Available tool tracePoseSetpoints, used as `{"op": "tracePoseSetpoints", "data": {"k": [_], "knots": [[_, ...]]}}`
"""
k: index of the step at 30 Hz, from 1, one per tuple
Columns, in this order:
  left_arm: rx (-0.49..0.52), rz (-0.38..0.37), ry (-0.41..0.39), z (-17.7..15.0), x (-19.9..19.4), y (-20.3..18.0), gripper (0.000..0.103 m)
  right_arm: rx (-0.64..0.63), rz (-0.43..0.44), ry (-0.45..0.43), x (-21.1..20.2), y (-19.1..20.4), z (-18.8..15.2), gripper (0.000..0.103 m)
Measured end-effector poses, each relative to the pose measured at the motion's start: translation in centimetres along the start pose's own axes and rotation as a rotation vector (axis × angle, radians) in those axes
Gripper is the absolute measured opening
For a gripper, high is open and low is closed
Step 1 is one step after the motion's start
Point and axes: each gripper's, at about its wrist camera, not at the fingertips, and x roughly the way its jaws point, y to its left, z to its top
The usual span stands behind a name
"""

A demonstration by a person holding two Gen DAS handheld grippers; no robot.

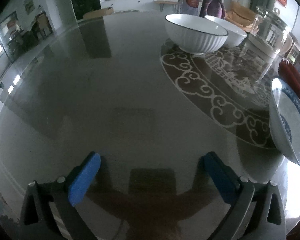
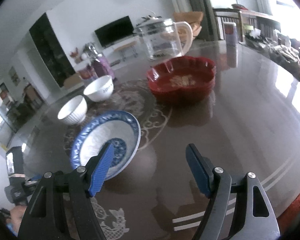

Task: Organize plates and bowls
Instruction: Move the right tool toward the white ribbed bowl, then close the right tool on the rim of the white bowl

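Left tool: spread wide with nothing between its blue pads, hanging over a bare stretch of the counter, tipped steeply down.
Right tool: also spread and holding nothing; its left pad overlaps the blue plate in the picture, but I cannot tell whether it touches.
Blue plate: lies flat near the counter's near edge, on the rim of the patterned centre, probably next to be picked up.
Ribbed bowl: upright just behind the blue plate, toward the left edge.
Plain bowl: just beside the ribbed bowl, further back; the pair sit close, as if grouped for stacking.
Red dishes: nested in a stack near the middle, apparently already sorted.
Glass jug: behind the red dishes, out of the way.
Progress: bowls not yet stacked, by my judgement.
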Motion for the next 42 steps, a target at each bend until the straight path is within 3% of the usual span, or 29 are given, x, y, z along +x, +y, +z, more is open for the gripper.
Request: {"op": "tracePoseSetpoints", "data": {"k": [6,10,12,17,19,21,24,26,28,33,34,35,38,42], "knots": [[0.000,0.000,0.004,0.0,0.0,0.0,0.103,-0.007,0.097,-0.076,-1.5,1.2,1.2,0.077],[0.028,-0.017,0.011,0.2,0.0,0.0,0.103,0.044,0.193,0.018,-0.1,1.3,1.8,0.077],[0.041,-0.023,0.019,0.3,0.0,0.0,0.103,0.062,0.230,0.094,1.3,1.4,1.8,0.082],[0.118,-0.058,0.090,1.2,0.2,-0.2,0.103,0.068,0.257,0.227,4.1,2.6,2.0,0.082],[0.153,-0.060,0.057,2.7,-0.7,-0.3,0.103,0.037,0.253,0.236,4.6,3.7,3.4,0.082],[0.164,-0.094,-0.006,5.2,-2.6,-0.3,0.103,0.018,0.246,0.251,5.2,4.6,5.3,0.082],[0.142,-0.196,-0.085,11.6,-5.5,-0.4,0.103,-0.047,0.209,0.298,7.3,6.8,9.0,0.082],[0.119,-0.253,-0.076,15.5,-5.7,-0.7,0.103,-0.087,0.189,0.330,9.4,8.2,11.0,0.082],[0.104,-0.320,-0.008,20.2,-4.0,-1.9,0.103,-0.125,0.143,0.365,12.3,9.8,13.2,0.082],[0.104,-0.229,0.062,27.9,1.3,-4.7,0.101,-0.031,0.125,0.406,19.2,10.1,17.3,0.082],[0.097,-0.218,0.085,29.0,2.5,-5.2,0.095,0.006,0.120,0.427,20.8,9.7,17.8,0.082],[0.081,-0.211,0.097,29.8,3.5,-5.5,0.089,0.032,0.113,0.441,22.0,9.4,18.1,0.081],[0.075,-0.188,0.123,31.8,6.0,-6.9,0.088,0.065,0.086,0.458,24.8,8.9,18.7,0.081],[0.098,-0.175,0.171,32.1,8.4,-8.7,0.087,0.080,0.088,0.502,27.5,9.1,18.4,0.077]]}}
